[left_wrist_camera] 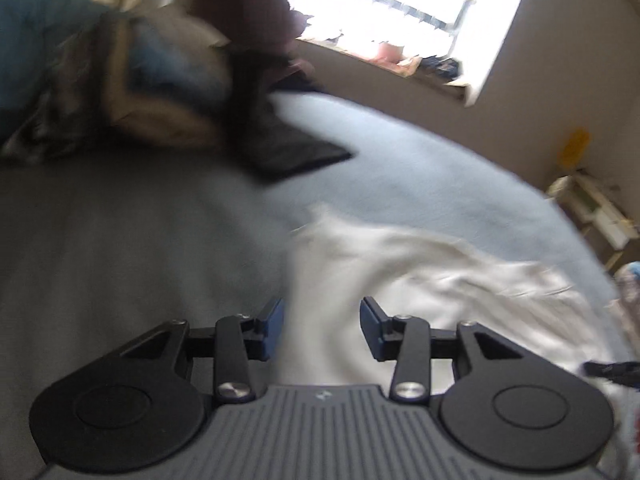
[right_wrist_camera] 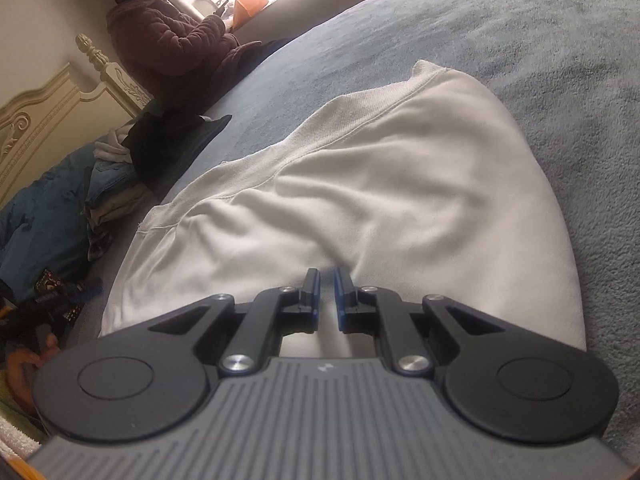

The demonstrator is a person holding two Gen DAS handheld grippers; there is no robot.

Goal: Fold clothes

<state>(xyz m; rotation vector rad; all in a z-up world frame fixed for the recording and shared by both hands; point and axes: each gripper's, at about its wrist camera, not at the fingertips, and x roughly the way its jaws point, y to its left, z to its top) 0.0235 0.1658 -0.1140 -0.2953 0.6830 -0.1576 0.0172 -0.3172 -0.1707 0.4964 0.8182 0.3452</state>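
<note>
A white sweatshirt (right_wrist_camera: 360,184) lies spread on the grey-blue bedspread (right_wrist_camera: 560,40). My right gripper (right_wrist_camera: 326,280) is low over its near edge, jaws nearly together with a fold of the white cloth pinched between the blue pads. In the blurred left wrist view the same white garment (left_wrist_camera: 420,280) lies rumpled ahead and to the right. My left gripper (left_wrist_camera: 322,320) is open and empty, hovering over the garment's left edge.
A pile of clothes (left_wrist_camera: 132,92) and a dark folded garment (left_wrist_camera: 288,148) lie at the bed's far side, also seen in the right wrist view (right_wrist_camera: 112,184). A person in a maroon jacket (right_wrist_camera: 172,40) sits by the cream headboard (right_wrist_camera: 48,104). A window (left_wrist_camera: 392,12) is beyond.
</note>
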